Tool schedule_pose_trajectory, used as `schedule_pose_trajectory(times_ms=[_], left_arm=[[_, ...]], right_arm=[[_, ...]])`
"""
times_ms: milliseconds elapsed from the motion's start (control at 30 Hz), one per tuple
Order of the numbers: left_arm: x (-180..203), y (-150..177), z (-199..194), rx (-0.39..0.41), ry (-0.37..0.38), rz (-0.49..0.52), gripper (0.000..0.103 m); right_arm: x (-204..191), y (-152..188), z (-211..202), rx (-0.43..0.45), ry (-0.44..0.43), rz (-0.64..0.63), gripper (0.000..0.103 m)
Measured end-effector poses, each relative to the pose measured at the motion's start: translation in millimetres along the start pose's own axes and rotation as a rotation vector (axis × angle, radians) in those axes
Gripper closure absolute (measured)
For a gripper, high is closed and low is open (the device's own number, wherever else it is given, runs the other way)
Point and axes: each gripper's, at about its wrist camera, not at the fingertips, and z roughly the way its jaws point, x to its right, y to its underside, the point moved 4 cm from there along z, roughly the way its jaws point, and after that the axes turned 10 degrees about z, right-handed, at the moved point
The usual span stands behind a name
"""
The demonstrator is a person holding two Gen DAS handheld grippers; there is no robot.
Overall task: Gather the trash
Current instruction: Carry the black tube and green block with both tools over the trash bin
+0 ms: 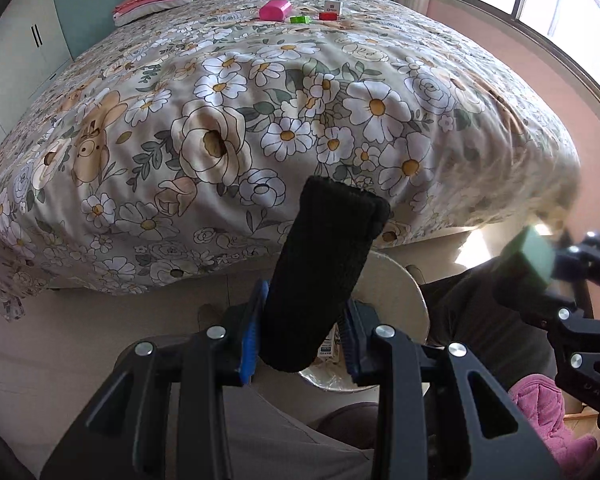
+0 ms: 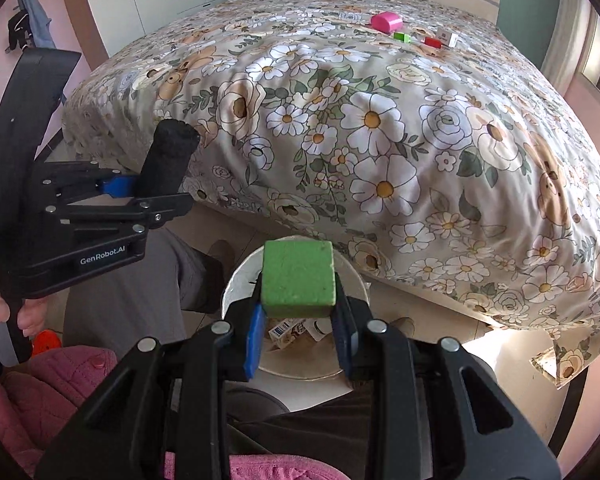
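Note:
My left gripper (image 1: 300,340) is shut on a black knitted tube, like a rolled sock (image 1: 320,272), which stands up between the blue pads. From the right wrist view the same gripper (image 2: 140,192) and sock (image 2: 168,156) appear at the left. A green foam block (image 2: 298,278) is clamped in my right gripper (image 2: 298,328), seen blurred at the right edge of the left wrist view as the green block (image 1: 532,256). Both grippers hang over a round white trash bin (image 2: 240,276) on the floor, partly hidden behind the held things; the bin rim (image 1: 396,280) shows behind the sock.
A bed with a floral cover (image 2: 380,140) fills the background. Far up on it lie a pink box (image 1: 275,10), a small green piece (image 1: 300,20), a red piece (image 1: 327,16) and a white carton (image 1: 333,6). The person's grey trousers (image 2: 140,280) and pink quilted clothing (image 2: 60,376) are close by.

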Motion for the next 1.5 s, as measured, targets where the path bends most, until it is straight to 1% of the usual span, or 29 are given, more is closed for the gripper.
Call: schedule_pose_trajectory(times_ms=[200,433,533,800,867,1033,1167,1300,1367,1500], left_arm=[[-1.0,15.9,45.9,-0.105,0.043,-0.012,0.067],[0.1,27.4,88.3,-0.201,0.076,-0.018,0.067],[1.5,31.5,105.5,-0.24,0.096,-0.019,0.067],[5.8,35.8,151.2,-0.332,0.127,-0.02,0.067],[8.5,37.2,163.4,-0.355,0.143,-0.023,0.067],[11.7,44.4,196.6,-0.424,0.199,-0.067,0.067],[16.1,52.2,221.2,-0.484,0.222,-0.085,0.067],[23.0,61.9,244.4,-0.542,0.284,-0.115,0.067],[25.3,65.1,254.4,-0.565,0.285,-0.116,0.067],[26.1,69.8,267.5,-0.596,0.305,-0.122,0.067]], right_arm=[[9.2,16.1,47.7,-0.139,-0.038,0.055,0.072],[18.7,29.5,102.6,-0.277,-0.052,0.098,0.072],[20.8,32.7,121.9,-0.329,-0.072,0.126,0.072],[31.8,37.2,171.7,-0.438,-0.097,0.199,0.072],[37.0,40.1,183.9,-0.462,-0.089,0.222,0.072],[48.1,45.2,212.0,-0.511,-0.066,0.262,0.072],[55.0,50.5,239.5,-0.554,-0.042,0.276,0.072],[59.6,59.0,265.2,-0.617,-0.045,0.312,0.072],[61.8,63.0,275.6,-0.643,-0.044,0.325,0.072],[63.0,67.3,291.3,-0.667,-0.017,0.314,0.072]])
